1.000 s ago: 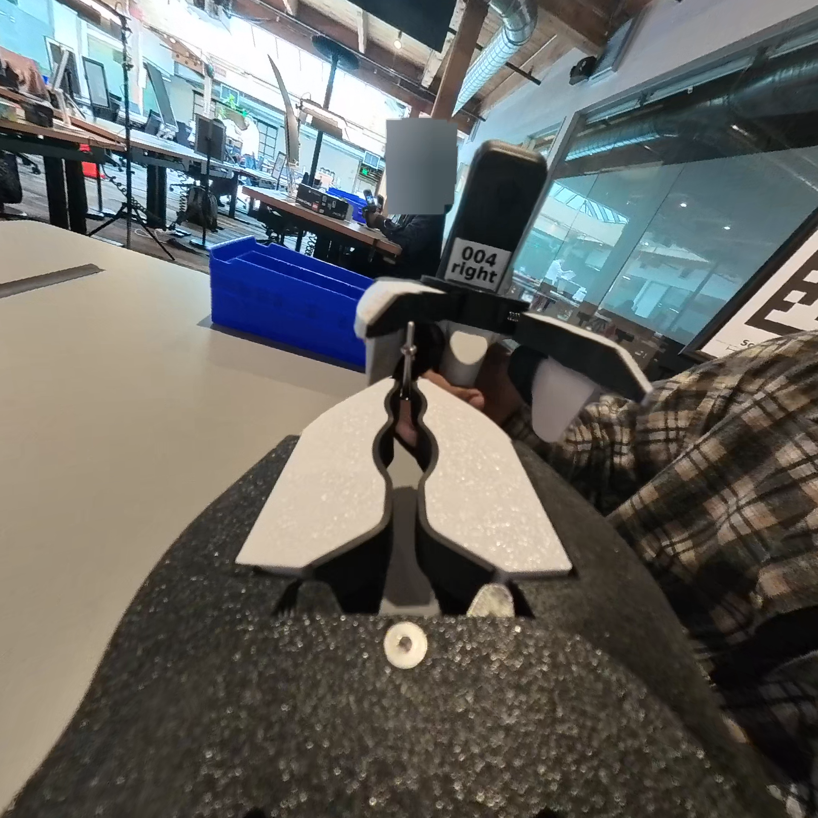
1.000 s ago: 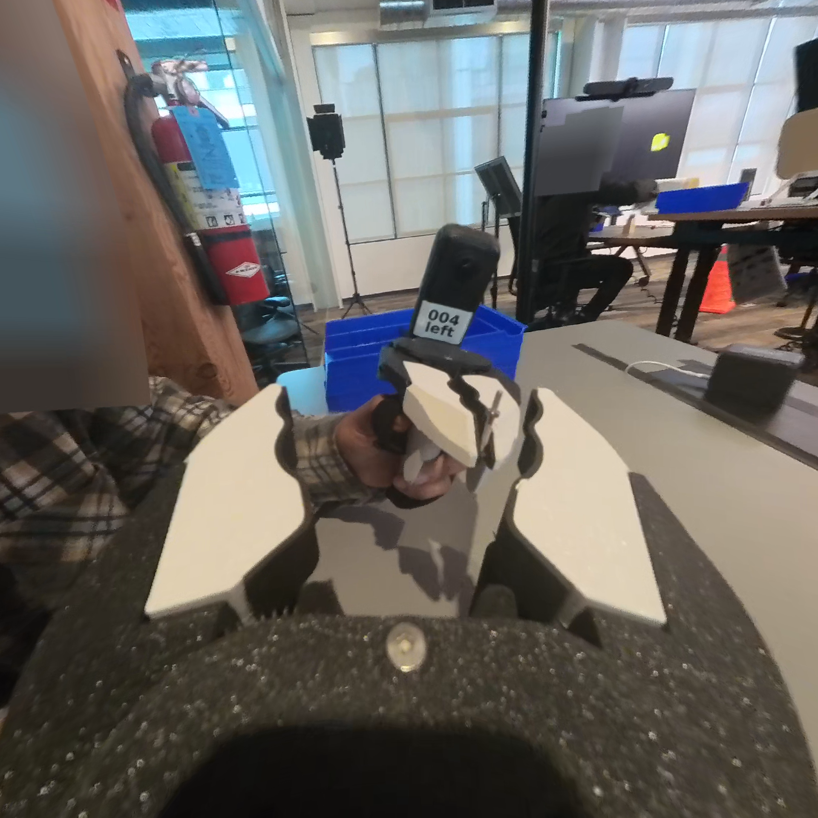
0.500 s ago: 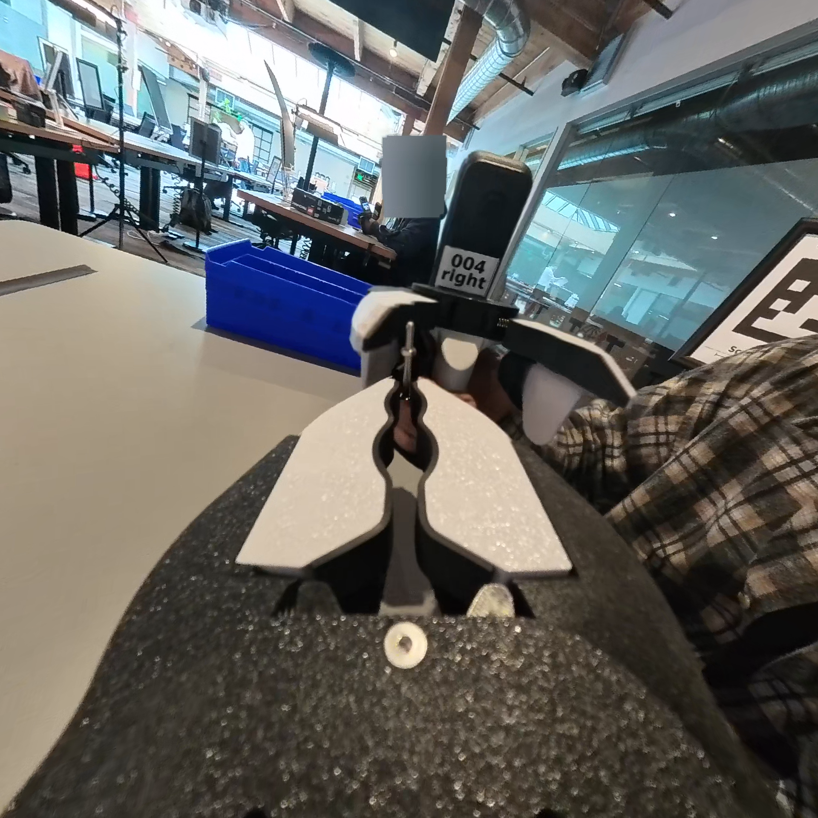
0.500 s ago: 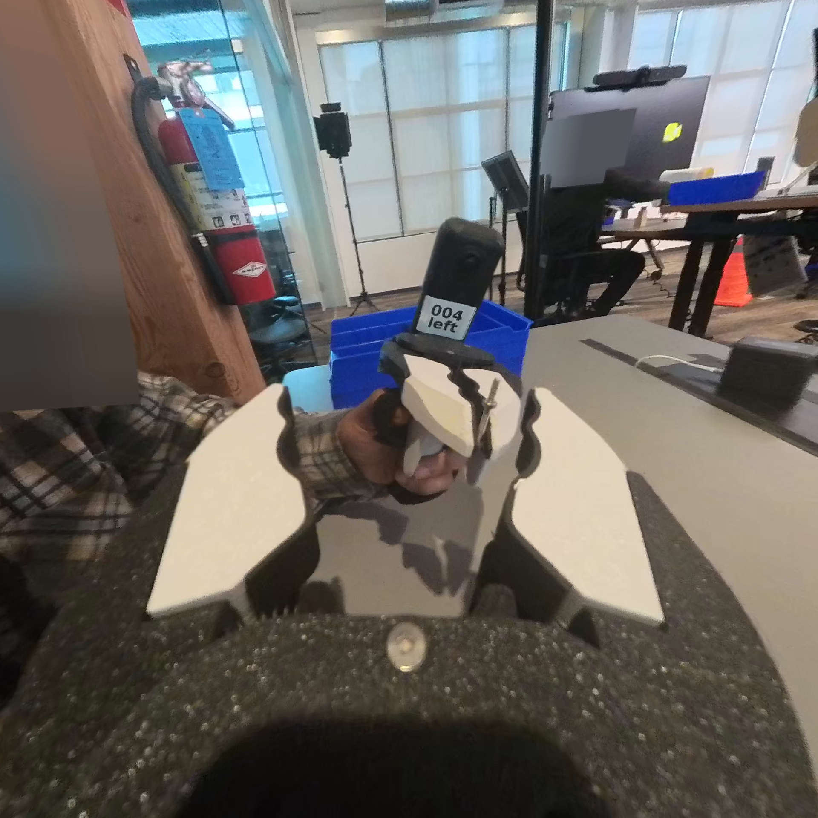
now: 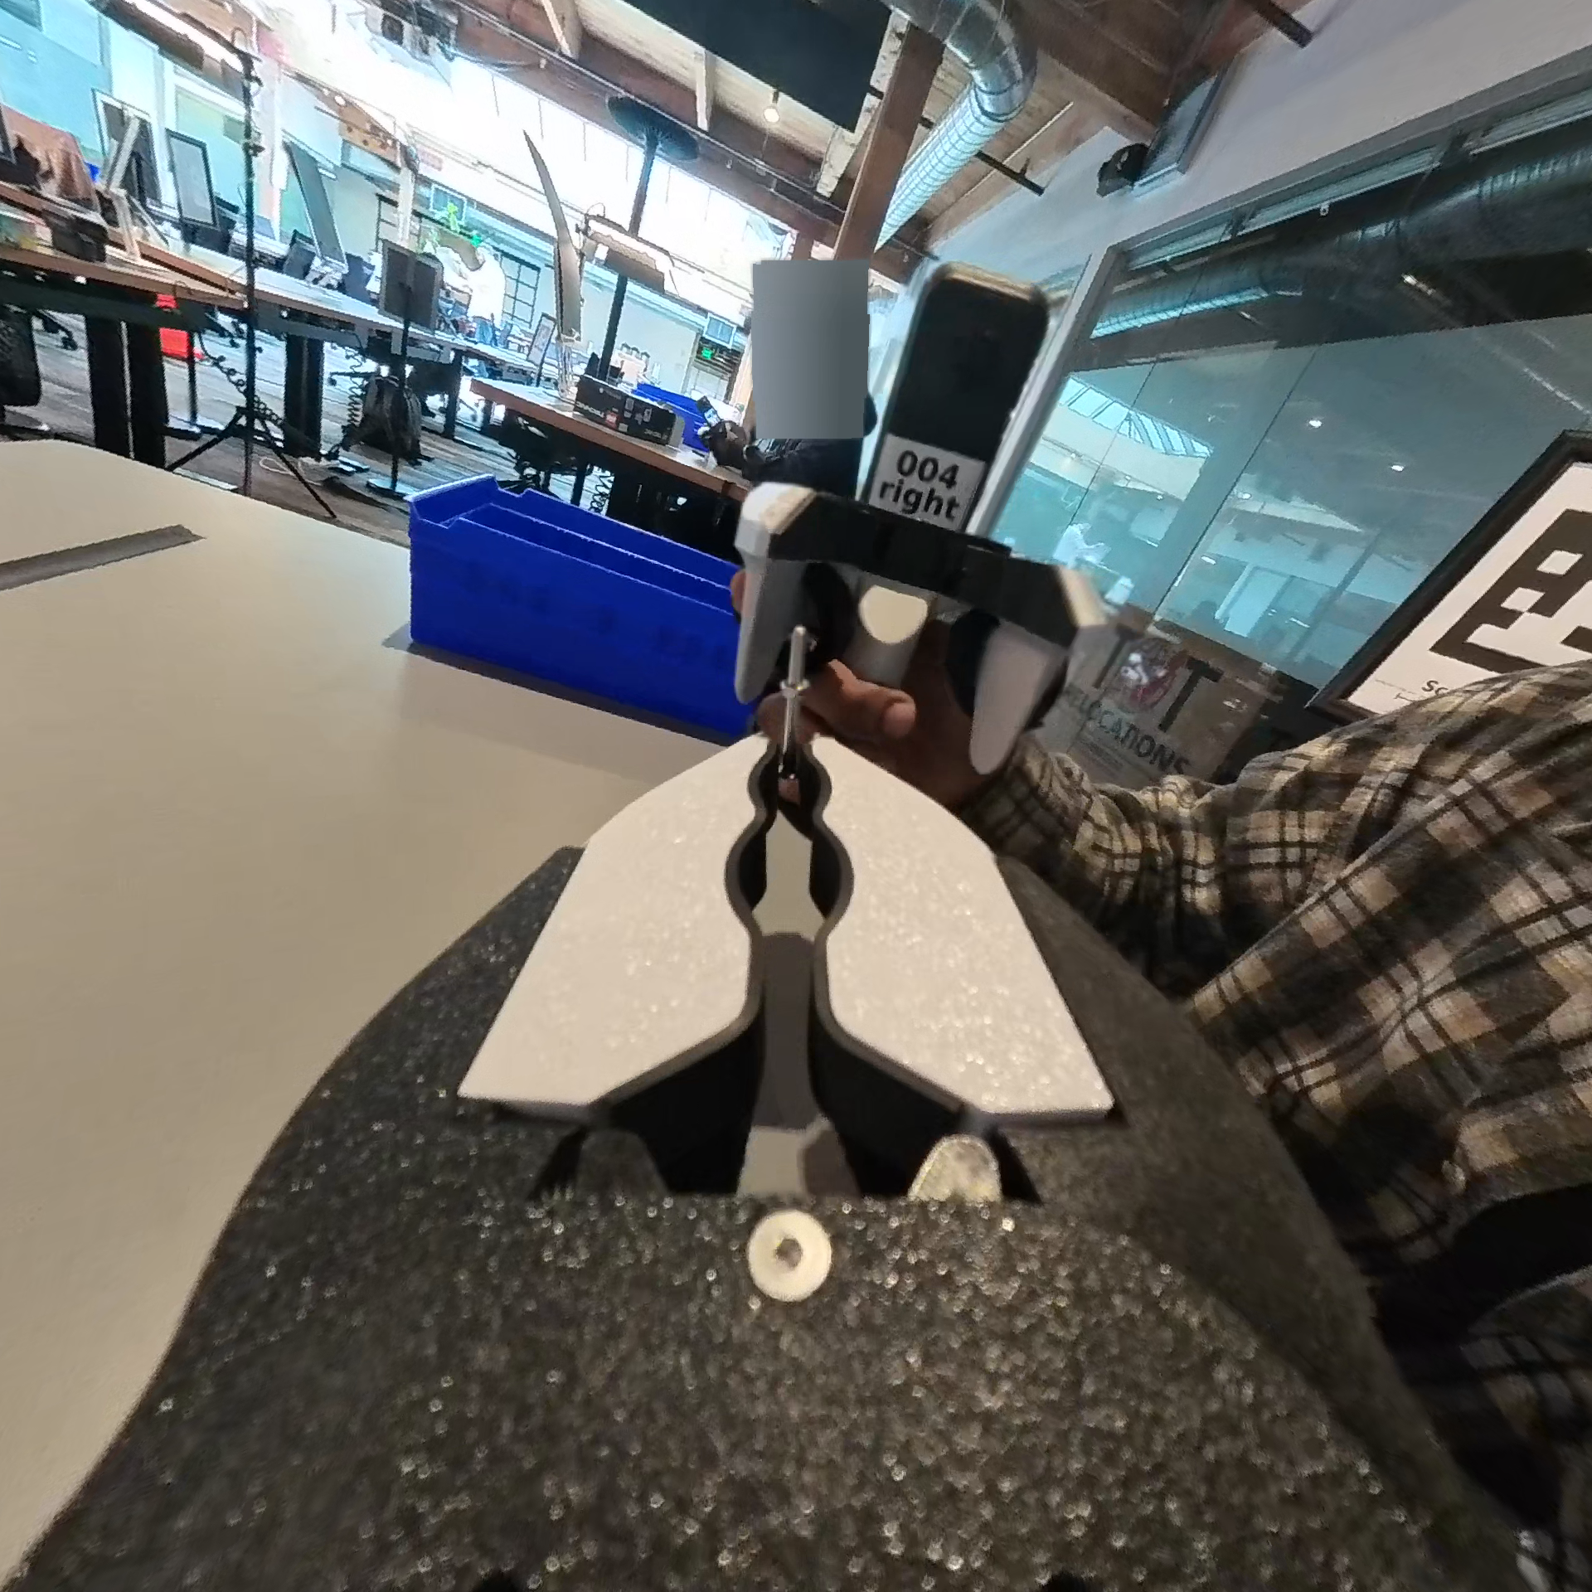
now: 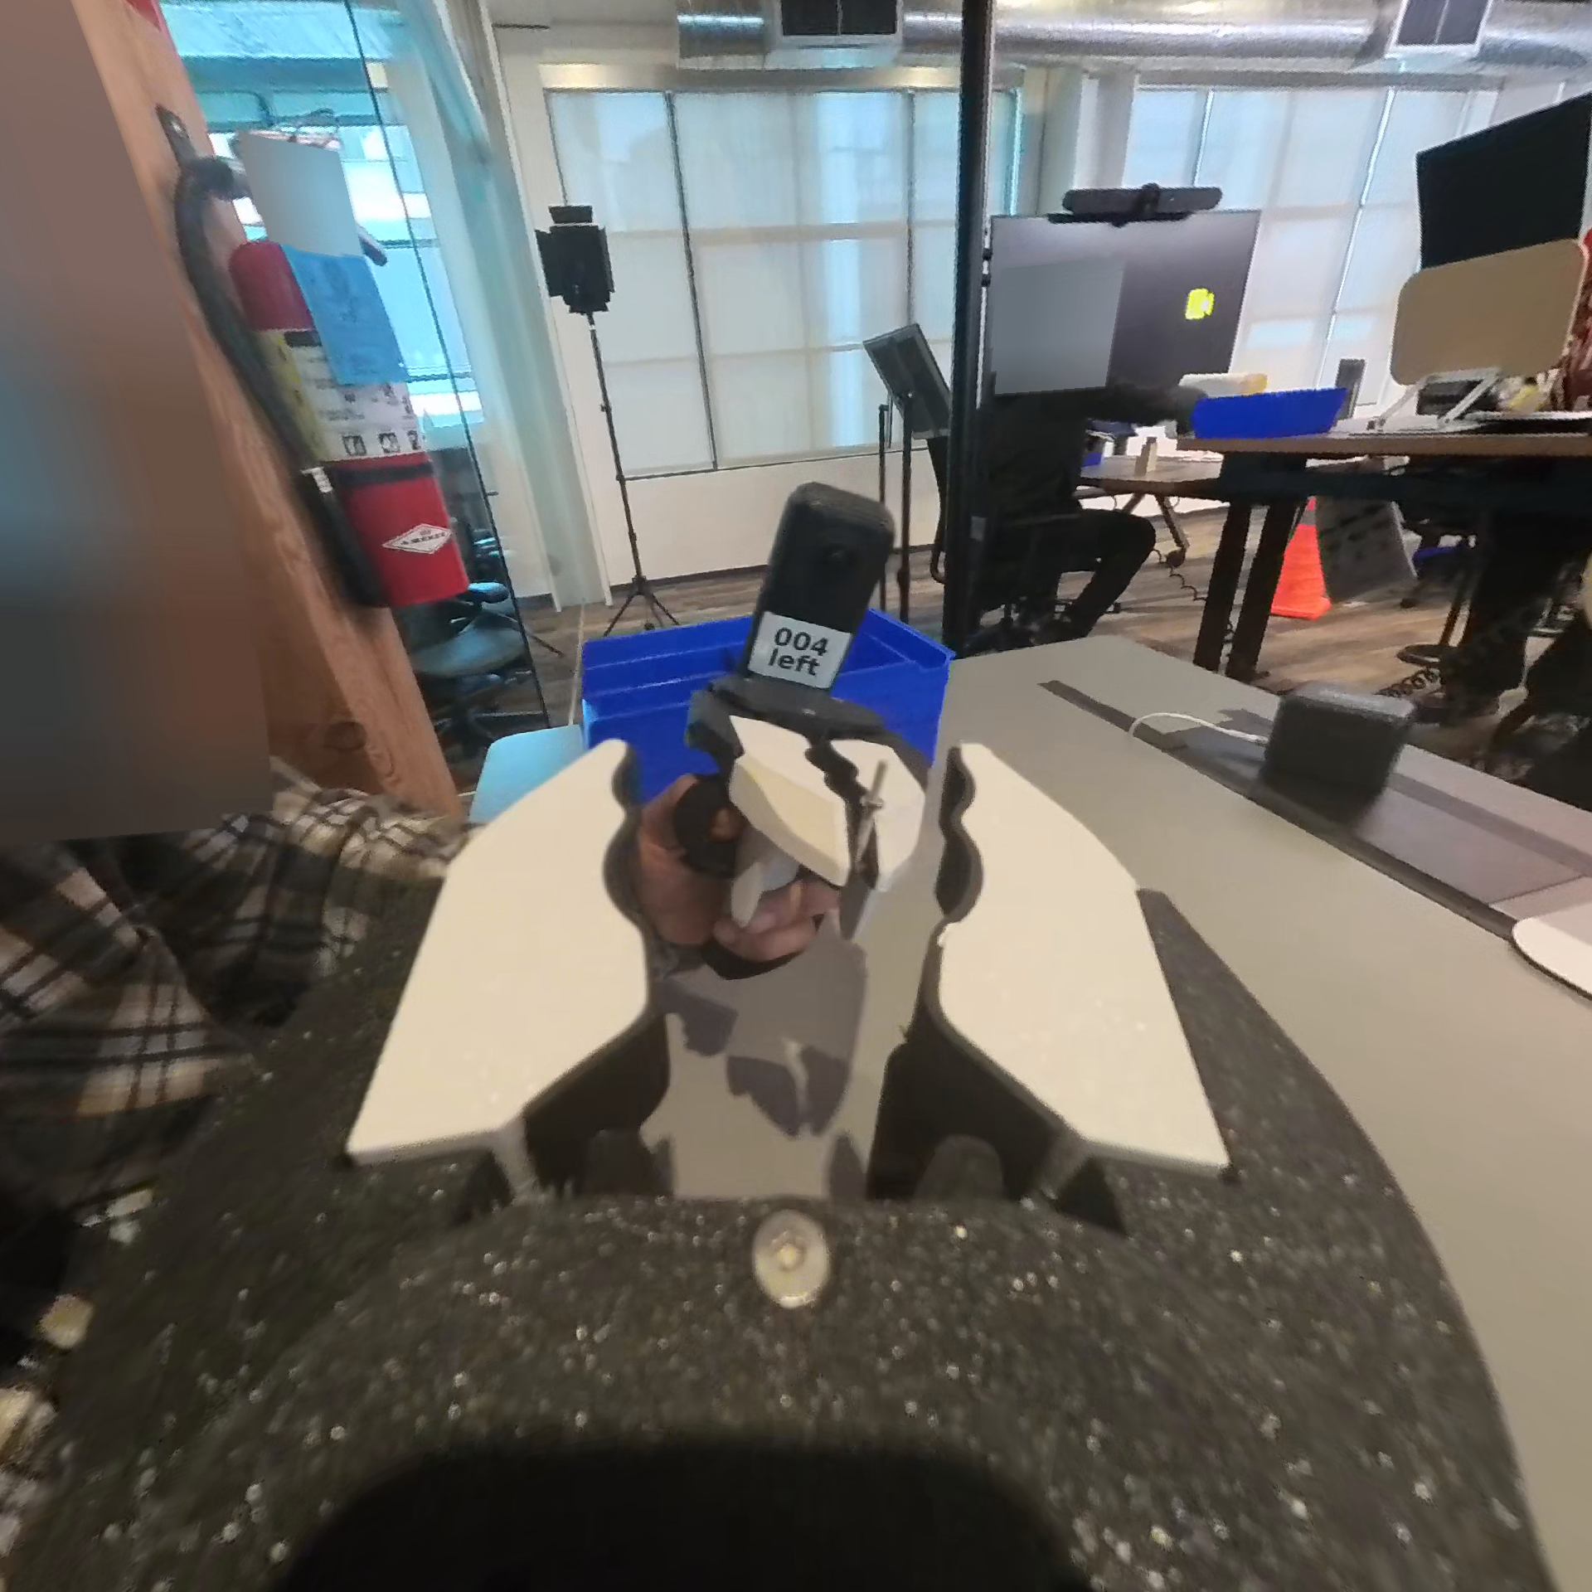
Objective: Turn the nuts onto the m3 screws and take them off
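left wrist view first: the left gripper point(image 5: 786, 780) sits at centre frame with its white fingers point(image 5: 655, 930) pinched nearly together at the tips, clamped on the lower end of a thin m3 screw point(image 5: 792, 689) that stands upright just above them. a small nut point(image 5: 790, 687) shows partway up the shank, though it is too small to read how far it is threaded. right behind, in the upper middle, the right gripper point(image 5: 896, 698) hangs with its jaws spread wide, one finger just beside the screw's top and the other well off to the right, gripping nothing. a blue bin point(image 5: 551, 577) sits on the grey table point(image 5: 215, 775) at middle left. over to the right wrist view: the right gripper point(image 6: 775, 861) frames the centre, its fingers point(image 6: 534, 948) wide apart and empty, and between them, farther off, is the left gripper point(image 6: 848, 805) closed on the screw point(image 6: 872, 797), which tilts slightly here. the blue bin point(image 6: 655, 689) is behind it, and the table point(image 6: 1292, 991) runs off to the right. risks from here, as i judge it: the open jaws are off-centre on the nut, so closing now could knock the screw sideways or tip it out of that narrow tip hold. a squeeze on the thread instead of the nut would turn nothing, and a loose nut could drop to the table and roll.
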Demonstrator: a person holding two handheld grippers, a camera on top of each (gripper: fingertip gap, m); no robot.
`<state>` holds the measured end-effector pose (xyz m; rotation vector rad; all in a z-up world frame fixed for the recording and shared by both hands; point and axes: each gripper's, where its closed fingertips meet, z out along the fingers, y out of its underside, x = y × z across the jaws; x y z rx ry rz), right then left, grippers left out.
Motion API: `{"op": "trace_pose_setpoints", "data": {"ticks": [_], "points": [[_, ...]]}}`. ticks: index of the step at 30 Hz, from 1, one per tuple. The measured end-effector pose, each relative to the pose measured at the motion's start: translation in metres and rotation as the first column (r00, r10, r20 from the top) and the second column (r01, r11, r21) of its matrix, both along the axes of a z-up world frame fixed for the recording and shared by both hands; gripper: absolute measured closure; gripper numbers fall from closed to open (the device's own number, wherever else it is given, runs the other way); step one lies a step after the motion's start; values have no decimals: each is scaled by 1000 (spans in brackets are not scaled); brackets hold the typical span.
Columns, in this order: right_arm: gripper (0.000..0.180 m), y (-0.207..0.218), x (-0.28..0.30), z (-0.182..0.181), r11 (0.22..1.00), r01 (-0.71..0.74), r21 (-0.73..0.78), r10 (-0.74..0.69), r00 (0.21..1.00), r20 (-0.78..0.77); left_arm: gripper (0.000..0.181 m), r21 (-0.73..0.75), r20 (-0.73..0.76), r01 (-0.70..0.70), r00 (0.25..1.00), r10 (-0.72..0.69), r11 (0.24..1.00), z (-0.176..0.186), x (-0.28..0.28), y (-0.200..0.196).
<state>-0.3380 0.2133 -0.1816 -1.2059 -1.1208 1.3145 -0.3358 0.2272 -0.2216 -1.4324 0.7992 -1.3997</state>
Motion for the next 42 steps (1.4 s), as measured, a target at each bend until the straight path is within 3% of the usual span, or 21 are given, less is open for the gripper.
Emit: {"op": "trace_pose_setpoints", "data": {"ticks": [5, 24, 30, 36, 42], "points": [[145, 16, 0, -6, 996, 16, -87, -15, 1000, 15, 177, 22, -46, -9, 999, 10, 1000, -5, 4, -1], [177, 17, -18, -24, 990, -43, -133, 55, 995, 86, 177, 31, -59, -11, 998, 13, 999, -6, 5, -1], [178, 15, -17, -22, 989, -54, -136, 66, 995, 82, 176, 30, -39, 4, 999, -3, 1000, -4, 6, -2], [177, 25, -2, -8, 959, -53, -278, 57, 998, 8, 132, -1, 11, -58, 998, 58, 998, -3, 1, 11], [177, 43, 43, 7, 958, 75, -276, -61, 997, 56, 121, 14, 6, -99, 995, 99, 995, -2, -1, 16]]}}
